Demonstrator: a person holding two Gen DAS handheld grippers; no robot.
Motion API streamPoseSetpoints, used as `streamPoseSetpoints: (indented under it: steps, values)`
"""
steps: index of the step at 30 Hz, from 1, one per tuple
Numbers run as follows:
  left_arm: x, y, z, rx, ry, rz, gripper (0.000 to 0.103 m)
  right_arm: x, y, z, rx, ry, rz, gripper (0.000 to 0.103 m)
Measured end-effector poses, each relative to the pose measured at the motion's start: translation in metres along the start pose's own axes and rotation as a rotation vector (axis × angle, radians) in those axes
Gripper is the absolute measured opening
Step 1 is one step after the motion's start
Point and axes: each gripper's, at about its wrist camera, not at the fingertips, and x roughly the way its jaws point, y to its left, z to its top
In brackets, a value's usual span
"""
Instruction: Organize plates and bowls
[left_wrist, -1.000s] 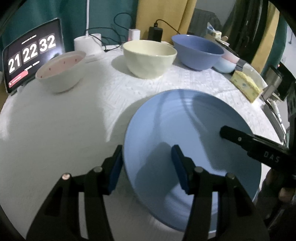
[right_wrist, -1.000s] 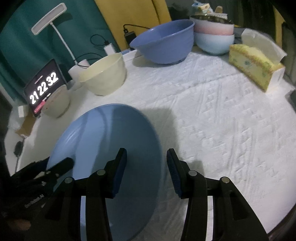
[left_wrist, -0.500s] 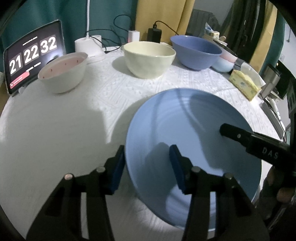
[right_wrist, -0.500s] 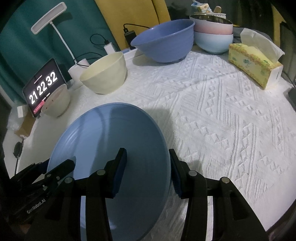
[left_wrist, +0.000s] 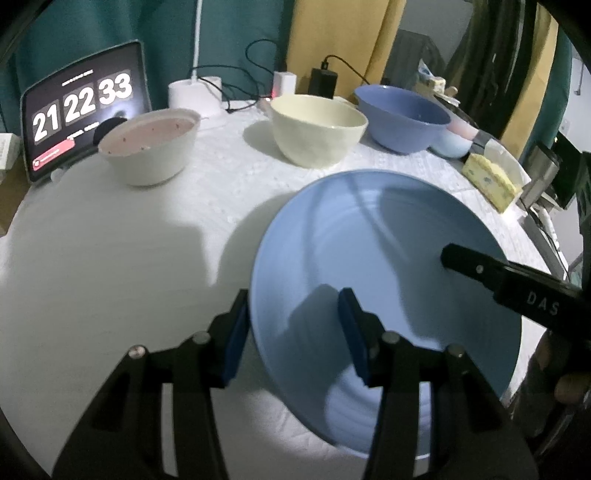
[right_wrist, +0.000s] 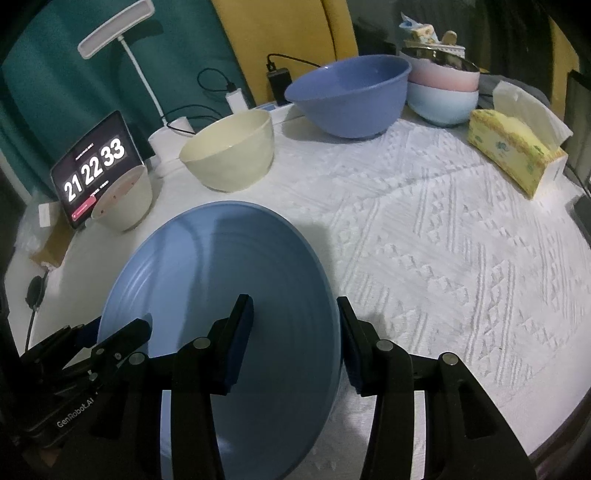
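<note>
A large blue plate (left_wrist: 384, 266) (right_wrist: 221, 280) lies at the near side of the white-clothed table. My left gripper (left_wrist: 291, 317) straddles the plate's left rim with its jaws apart, one finger outside, one over the plate. My right gripper (right_wrist: 295, 325) straddles the plate's right rim the same way, jaws apart. Behind stand a white bowl with pink inside (left_wrist: 147, 147) (right_wrist: 123, 205), a cream bowl (left_wrist: 317, 129) (right_wrist: 229, 151), a dark blue bowl (left_wrist: 402, 118) (right_wrist: 351, 96), and a pink bowl stacked in a light blue bowl (right_wrist: 443, 92).
A tablet clock (left_wrist: 81, 107) (right_wrist: 94, 166) leans at the back left beside a lamp base (left_wrist: 195, 92), chargers and cables. A yellow tissue box (right_wrist: 517, 151) (left_wrist: 487, 181) sits at the right. The table edge (right_wrist: 480, 443) is close in front.
Both grippers have shifted slightly along the plate rim and both views have risen a little. The plate looks slightly tilted. The clock went from 32 to 33.
</note>
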Motion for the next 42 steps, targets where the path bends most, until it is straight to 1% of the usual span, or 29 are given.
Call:
streamPoseSetpoints:
  steps: [7, 21, 42]
  values:
    - [-0.007, 0.016, 0.001, -0.026, -0.017, 0.01, 0.049, 0.001, 0.018, 0.005, -0.026, -0.006, 0.007, 0.048]
    - [-0.019, 0.064, 0.001, -0.099, -0.04, 0.061, 0.049, 0.018, 0.068, 0.014, -0.099, 0.007, 0.046, 0.048]
    - [-0.027, 0.141, -0.007, -0.205, -0.028, 0.151, 0.049, 0.057, 0.147, 0.02, -0.193, 0.069, 0.113, 0.048]
